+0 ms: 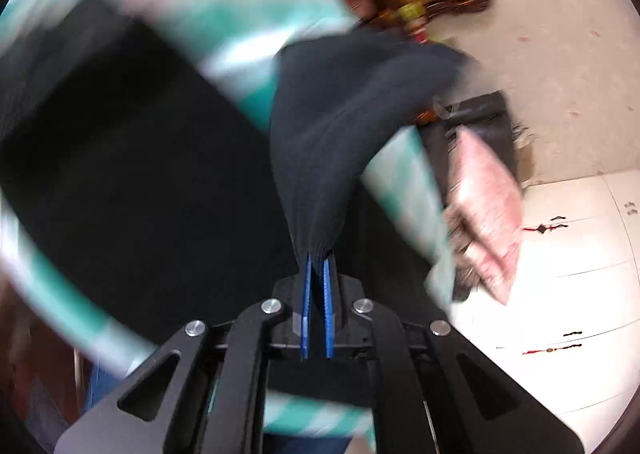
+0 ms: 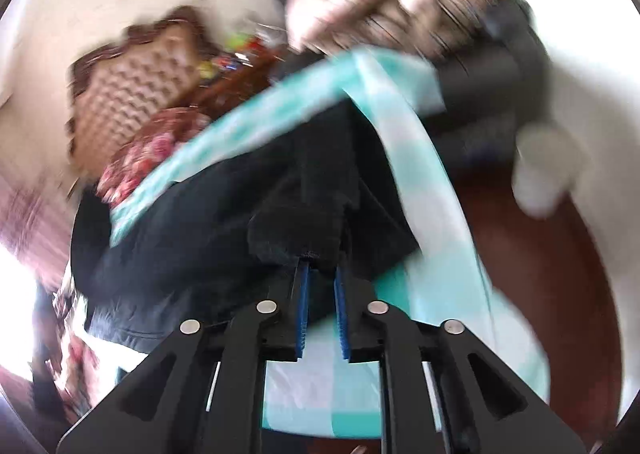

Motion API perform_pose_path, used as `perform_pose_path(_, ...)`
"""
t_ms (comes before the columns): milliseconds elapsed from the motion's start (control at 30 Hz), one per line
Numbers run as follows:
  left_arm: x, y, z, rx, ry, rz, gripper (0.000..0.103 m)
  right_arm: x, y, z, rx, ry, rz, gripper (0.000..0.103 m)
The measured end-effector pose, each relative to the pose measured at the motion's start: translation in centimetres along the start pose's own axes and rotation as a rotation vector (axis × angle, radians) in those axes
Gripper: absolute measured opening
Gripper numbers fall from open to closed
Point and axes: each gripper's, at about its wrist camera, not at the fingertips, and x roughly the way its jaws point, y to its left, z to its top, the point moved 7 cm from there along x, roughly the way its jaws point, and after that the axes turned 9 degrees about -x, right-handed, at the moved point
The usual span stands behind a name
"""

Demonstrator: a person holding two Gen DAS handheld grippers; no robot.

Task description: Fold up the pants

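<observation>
Fabric: black soft knit pants, limp, light.
Hold: hem edges.
Left claw: clamped on cloth.
Right claw: pinching hem, slightly parted.

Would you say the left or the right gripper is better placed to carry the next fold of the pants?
Probably left: the left gripper pinches a raised fold of the black pants tightly, while the right gripper only catches a hem with its jaws slightly apart.
</observation>
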Motion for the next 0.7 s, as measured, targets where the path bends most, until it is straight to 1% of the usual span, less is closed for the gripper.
perform_pose_path(33, 0.7, 2.3, -0.9, -0.014, 0.006, 0.021, 0.008, 0.3, -0.5, -0.7, 0.058, 0.004, 0.004, 0.02)
perform_pose_path(67, 0.7, 3.3, -1.3, -0.005, -0.019, 0.015, 0.008, 0.5, -0.8, -1.0, 0.1, 0.004, 0.007, 0.021)
perform_pose_path(100, 0.5, 3.4, -1.4, 0.016, -0.035, -0.014, 0.012, 0.7, -1.3, -1.6, 0.152, 0.01, 0.004, 0.022)
perform_pose_path(133, 0.2, 3.2, -1.5, 0.038, -0.039, -0.024, 0.019, 0.8, -1.5, -2.1, 0.198, 0.011, -0.002, 0.027)
perform_pose_path(167, 0.1, 3.0, -1.4, 0.06, -0.039, -0.03, 0.026, 0.8, -1.7, -2.7, 0.249, 0.006, 0.006, 0.035)
perform_pose_path(200, 0.1, 2.3, -1.3, 0.09, -0.049, -0.026, 0.037, 0.7, -1.8, -3.1, 0.292, -0.005, 0.026, 0.038)
perform_pose_path(233, -0.2, 1.8, -1.2, 0.122, -0.071, -0.004, 0.047, 0.5, -1.7, -3.5, 0.332, -0.024, 0.045, 0.043)
perform_pose_path(267, -0.3, 1.4, -1.2, 0.167, -0.105, 0.036, 0.052, 0.3, -1.7, -3.7, 0.351, -0.038, 0.052, 0.045)
perform_pose_path(300, -0.6, 0.8, -1.1, 0.224, -0.15, 0.086, 0.063, 0.2, -1.8, -3.9, 0.377, -0.052, 0.056, 0.046)
perform_pose_path(333, -1.0, 0.4, -1.1, 0.259, -0.174, 0.117, 0.068, 0.1, -1.9, -4.0, 0.399, -0.06, 0.058, 0.048)
perform_pose_path(400, -0.9, -0.3, -1.3, 0.34, -0.209, 0.182, 0.068, 0.1, -1.8, -4.0, 0.435, -0.073, 0.069, 0.048)
perform_pose_path(500, -0.6, -1.4, -2.5, 0.467, -0.28, 0.287, 0.068, -0.1, -1.4, -3.5, 0.42, -0.094, 0.054, 0.048)
perform_pose_path(567, -1.1, -2.2, -3.3, 0.545, -0.313, 0.317, 0.068, -0.5, -1.1, -3.0, 0.403, -0.119, 0.055, 0.048)
perform_pose_path(633, -1.4, -3.5, -4.0, 0.65, -0.361, 0.356, 0.07, -0.8, -0.9, -2.5, 0.387, -0.134, 0.051, 0.048)
perform_pose_path(700, -0.4, -5.3, -4.7, 0.762, -0.393, 0.409, 0.07, -0.8, -0.5, -1.7, 0.365, -0.145, 0.06, 0.053)
